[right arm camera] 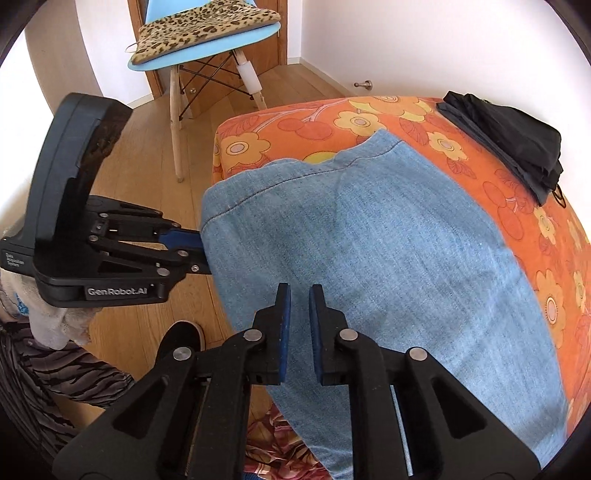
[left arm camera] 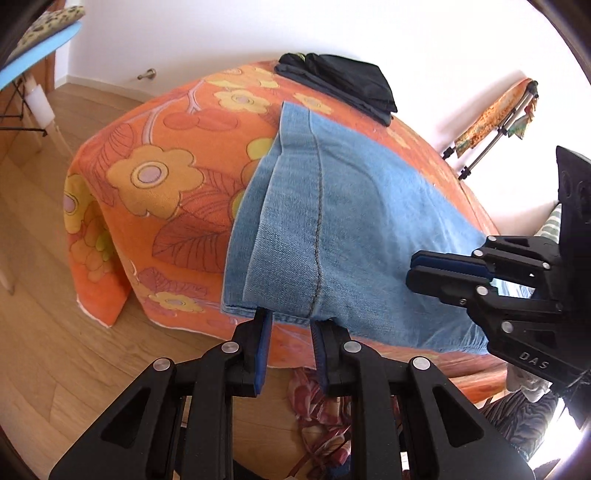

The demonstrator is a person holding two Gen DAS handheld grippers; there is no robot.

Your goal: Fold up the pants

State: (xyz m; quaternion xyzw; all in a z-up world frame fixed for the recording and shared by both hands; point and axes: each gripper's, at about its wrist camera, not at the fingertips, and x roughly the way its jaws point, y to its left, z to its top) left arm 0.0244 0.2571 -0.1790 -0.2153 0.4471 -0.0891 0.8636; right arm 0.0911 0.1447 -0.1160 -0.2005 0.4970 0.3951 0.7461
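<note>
Denim pants (left arm camera: 332, 229) are lying centre frame on the orange floral bed (left arm camera: 155, 177); soft, fairly heavy, probably best gripped at hem edges. Left tongs (left arm camera: 291, 317) are gaping at the near hem, holding nothing; right tongs (right arm camera: 300, 291) are hovering slightly parted, empty.

Light blue denim jeans (left arm camera: 351, 229) with a dark stitched seam lay on an orange cover (left arm camera: 155, 192) printed with yellow flowers and red-brown leaves. Folded black garments (left arm camera: 343, 83) sat at its far end. A sky-blue chair (right arm camera: 207, 48) carried a leopard-print cushion (right arm camera: 199, 26). Both black grippers had blue finger pads (left arm camera: 263, 354). The floor (left arm camera: 48, 332) was honey-toned wood.
</note>
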